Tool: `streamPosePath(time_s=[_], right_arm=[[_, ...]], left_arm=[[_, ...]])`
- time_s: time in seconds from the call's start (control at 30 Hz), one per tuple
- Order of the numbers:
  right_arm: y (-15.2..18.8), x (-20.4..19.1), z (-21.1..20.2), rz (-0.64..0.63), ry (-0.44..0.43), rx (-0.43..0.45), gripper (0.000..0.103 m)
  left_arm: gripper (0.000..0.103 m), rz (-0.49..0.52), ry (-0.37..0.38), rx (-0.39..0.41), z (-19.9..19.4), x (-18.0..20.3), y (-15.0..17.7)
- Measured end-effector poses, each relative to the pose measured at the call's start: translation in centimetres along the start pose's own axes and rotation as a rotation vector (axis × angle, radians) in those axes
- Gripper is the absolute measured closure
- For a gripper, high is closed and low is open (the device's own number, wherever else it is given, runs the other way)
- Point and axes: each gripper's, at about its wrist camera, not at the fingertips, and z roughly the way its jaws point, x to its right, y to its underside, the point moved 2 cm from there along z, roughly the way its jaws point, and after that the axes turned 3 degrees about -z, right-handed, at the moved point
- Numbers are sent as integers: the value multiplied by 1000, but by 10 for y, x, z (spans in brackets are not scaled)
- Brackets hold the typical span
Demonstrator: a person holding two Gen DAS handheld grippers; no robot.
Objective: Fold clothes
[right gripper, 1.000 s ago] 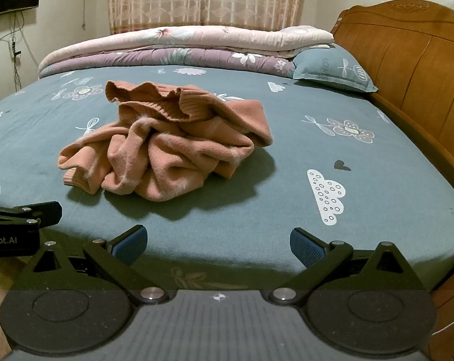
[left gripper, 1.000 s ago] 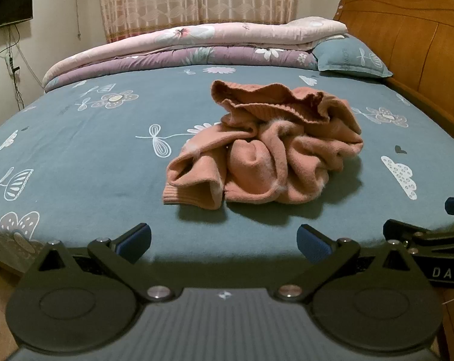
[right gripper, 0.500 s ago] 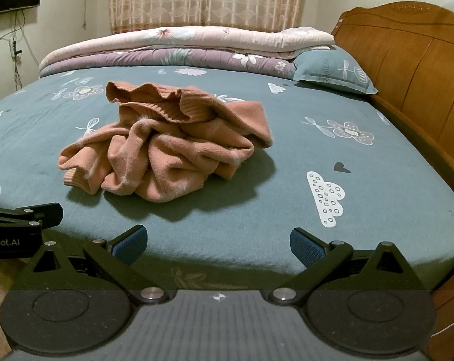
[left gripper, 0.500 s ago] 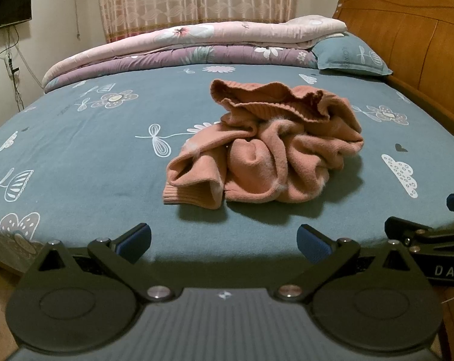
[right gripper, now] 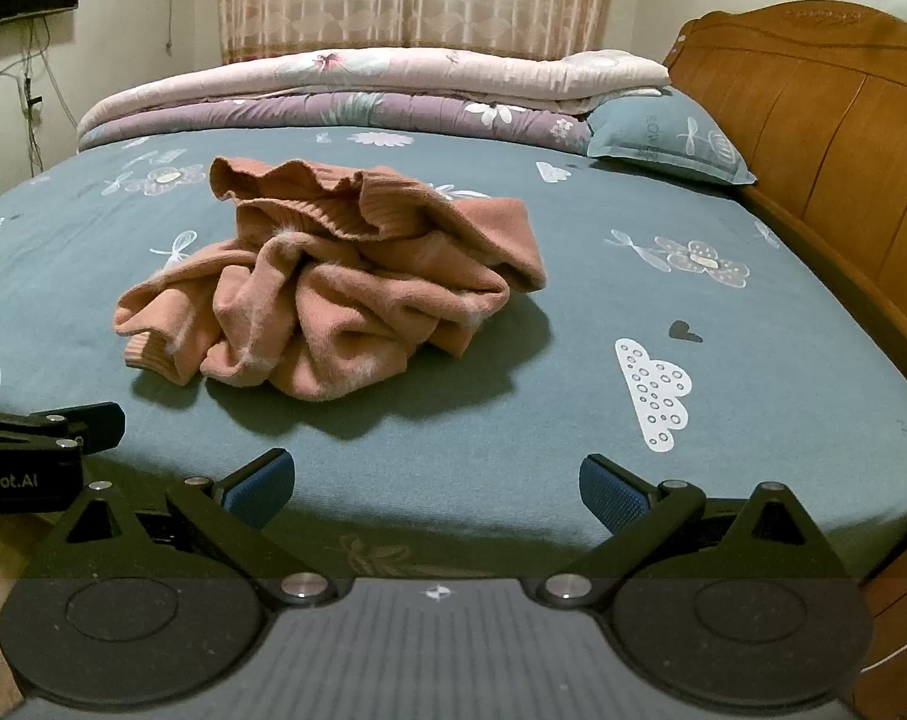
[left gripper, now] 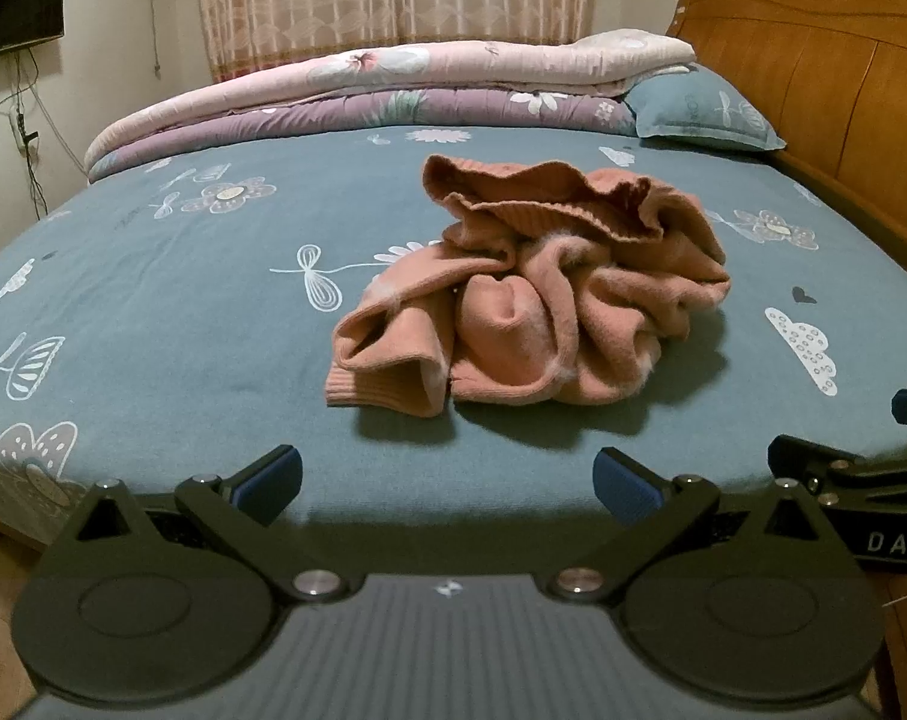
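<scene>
Heart print (right gripper: pixel 685 331) beside sweater (right gripper: pixel 333 288)

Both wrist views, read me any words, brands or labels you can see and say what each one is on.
"DAS", cut off at the frame edge: on the right gripper, seen in the left wrist view.
"Robot.AI", its start cut off: on the left gripper, seen in the right wrist view.
Vertical lettering on the pillow: too blurred to read.

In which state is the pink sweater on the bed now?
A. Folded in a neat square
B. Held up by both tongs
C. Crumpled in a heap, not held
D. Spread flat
C: the pink sweater lies bunched on the bed, while the left tongs and right tongs stand open short of it.
</scene>
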Motion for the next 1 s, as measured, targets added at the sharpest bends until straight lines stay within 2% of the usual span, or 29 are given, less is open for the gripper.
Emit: streamPosePath(time_s=[1.0], right_arm=[[-6,9,30,16,-18,-33,0]], left_arm=[[1,18,-8,-28,26,9,-11]])
